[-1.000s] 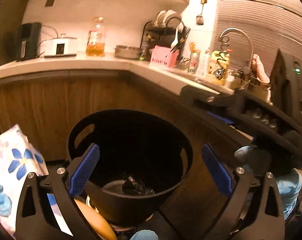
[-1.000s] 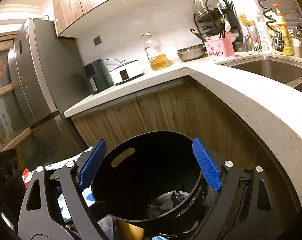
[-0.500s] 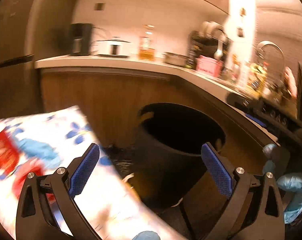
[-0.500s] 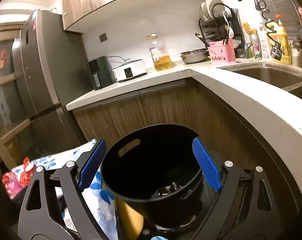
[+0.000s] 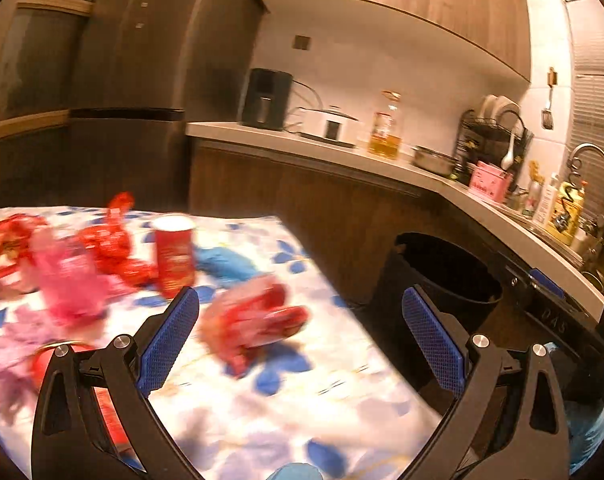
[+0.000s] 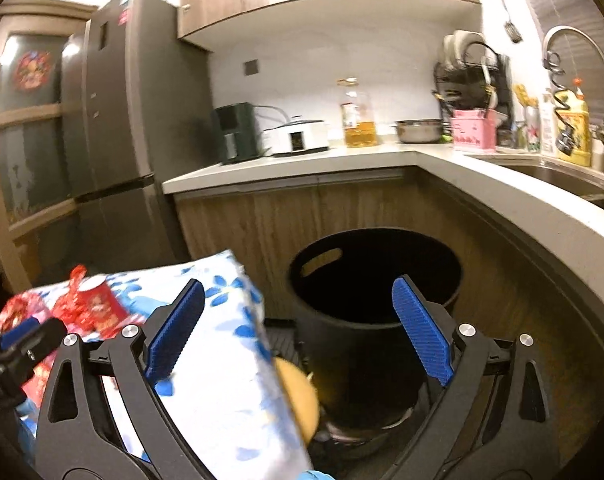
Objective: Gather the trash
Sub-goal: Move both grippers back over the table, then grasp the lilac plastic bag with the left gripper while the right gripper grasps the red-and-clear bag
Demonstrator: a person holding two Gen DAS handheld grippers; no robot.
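Hovering our left tool (image 5: 297,328) jaws apart and empty over the desk (image 5: 285,412); the right tool (image 6: 297,328), also spread, faces the bin (image 6: 376,280). Trash sits ahead: crumpled red wrapper (image 5: 257,316) nearest, red cup (image 5: 173,256) beyond. We risk tipping that upright cup or pinching the floral cloth if we sweep in fast.

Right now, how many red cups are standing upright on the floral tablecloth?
1. The red cup stands toward the far side of the floral tablecloth, beside crumpled red wrappers. The view is blurred, so another could be hidden among the litter.
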